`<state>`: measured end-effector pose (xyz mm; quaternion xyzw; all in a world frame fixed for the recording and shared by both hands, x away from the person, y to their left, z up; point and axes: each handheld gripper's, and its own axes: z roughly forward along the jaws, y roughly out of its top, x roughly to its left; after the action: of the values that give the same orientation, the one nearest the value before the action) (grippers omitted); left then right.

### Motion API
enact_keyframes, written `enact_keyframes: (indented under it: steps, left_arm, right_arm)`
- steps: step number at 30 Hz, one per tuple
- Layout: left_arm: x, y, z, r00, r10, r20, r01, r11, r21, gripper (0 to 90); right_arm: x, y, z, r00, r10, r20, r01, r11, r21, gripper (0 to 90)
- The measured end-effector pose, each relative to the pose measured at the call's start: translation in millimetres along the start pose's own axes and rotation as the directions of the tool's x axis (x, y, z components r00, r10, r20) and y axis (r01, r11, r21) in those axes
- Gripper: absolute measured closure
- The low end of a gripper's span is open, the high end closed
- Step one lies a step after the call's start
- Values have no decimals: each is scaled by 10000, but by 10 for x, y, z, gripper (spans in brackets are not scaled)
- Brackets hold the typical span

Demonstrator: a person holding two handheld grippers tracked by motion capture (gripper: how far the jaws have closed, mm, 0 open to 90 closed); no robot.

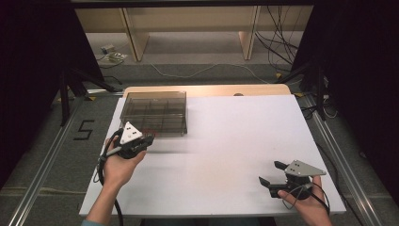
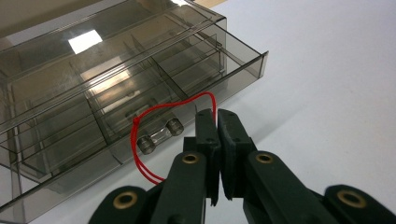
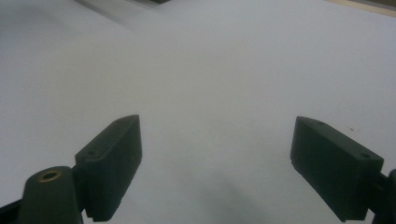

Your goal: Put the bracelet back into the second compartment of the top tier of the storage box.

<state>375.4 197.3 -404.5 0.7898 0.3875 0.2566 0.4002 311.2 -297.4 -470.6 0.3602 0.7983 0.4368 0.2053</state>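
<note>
A smoky clear plastic organiser box (image 1: 155,110) with several compartments stands at the back left of the white table (image 1: 226,141). Its near drawer front (image 2: 116,154) carries a clear bar handle (image 2: 161,135) with a red string loop (image 2: 163,105) tied to it. My left gripper (image 1: 151,138) sits just in front of the box. In the left gripper view its jaws are pressed together (image 2: 216,114) with the red string pinched at their tips. My right gripper (image 1: 269,172) rests low at the table's front right, its jaws wide apart (image 3: 215,158) over bare white tabletop with nothing between them.
Wooden shelf legs (image 1: 134,42) and loose cables (image 1: 277,47) lie on the floor beyond the table. Black stand legs (image 1: 70,89) rise at both far corners. Metal rails (image 1: 47,160) run along each side, and a "5" mark (image 1: 83,129) is on the floor at the left.
</note>
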Motion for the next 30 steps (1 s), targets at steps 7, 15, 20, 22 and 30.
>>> enact_keyframes:
  steps: [7,15,20,22,30]
  left_arm:
    - [16,21,12,10000,8,-30,-8,10000,-1,879]
    - [49,40,19,10000,-15,-55,15,10000,-19,879]
    - [61,56,30,10000,-29,-41,29,10000,-24,879]
    - [68,62,33,10000,-13,-46,13,10000,-19,879]
    - [82,81,54,10000,-86,-38,86,9999,-52,879]
  right_arm:
    - [-1,0,0,10000,-13,5,13,10000,-1,175]
    - [0,-1,-1,10000,-4,16,4,10000,9,174]
    - [1,-1,-1,10000,5,14,-5,10000,12,175]
    - [0,-1,-1,10000,0,11,0,10000,7,175]
    - [-2,-1,1,10000,-50,14,50,10000,-14,175]
